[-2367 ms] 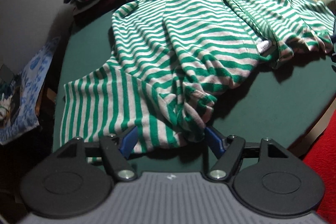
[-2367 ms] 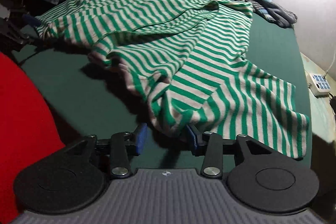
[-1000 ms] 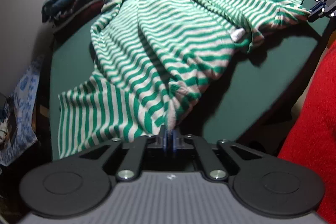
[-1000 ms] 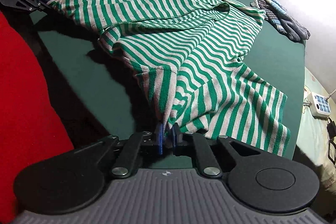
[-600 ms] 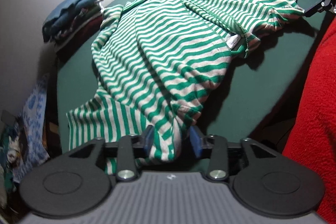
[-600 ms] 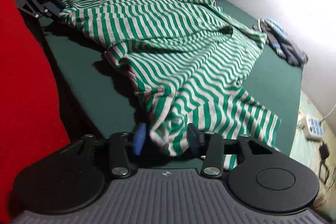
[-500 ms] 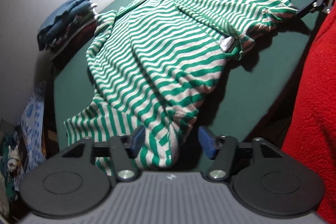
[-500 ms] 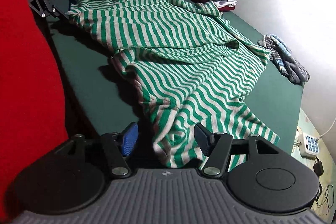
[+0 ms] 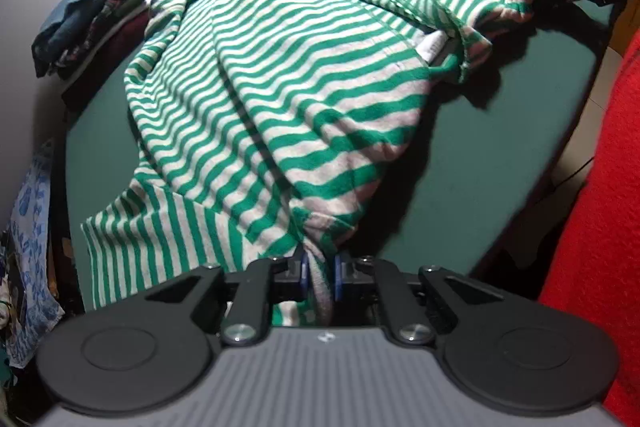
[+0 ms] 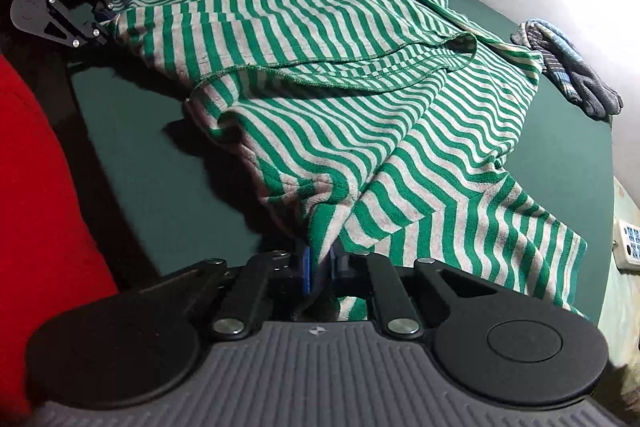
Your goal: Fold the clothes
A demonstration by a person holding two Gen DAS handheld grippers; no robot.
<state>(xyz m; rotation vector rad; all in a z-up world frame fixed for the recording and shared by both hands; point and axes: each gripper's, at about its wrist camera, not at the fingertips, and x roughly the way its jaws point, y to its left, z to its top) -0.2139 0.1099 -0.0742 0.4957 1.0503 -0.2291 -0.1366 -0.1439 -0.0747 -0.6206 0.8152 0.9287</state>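
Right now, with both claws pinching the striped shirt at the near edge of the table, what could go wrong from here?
1. The left claw and right claw, whose jaws have just closed, each hold only a thin bunch of the striped shirt; a pull might slip it free.
2. The shirt lies rumpled, so folding now may trap creases.
3. Dragging it could snag the gloves.

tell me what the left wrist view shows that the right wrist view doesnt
Only the left wrist view: the white label inside the shirt, and the left gripper up close, its jaws just closed on a bunched shirt edge.

Only the right wrist view: the white power strip at the right edge, and the right gripper up close, its jaws also just closed on the shirt.

Both: the striped shirt spread on the green table, the clothes pile, the grey-blue garment and red fabric.
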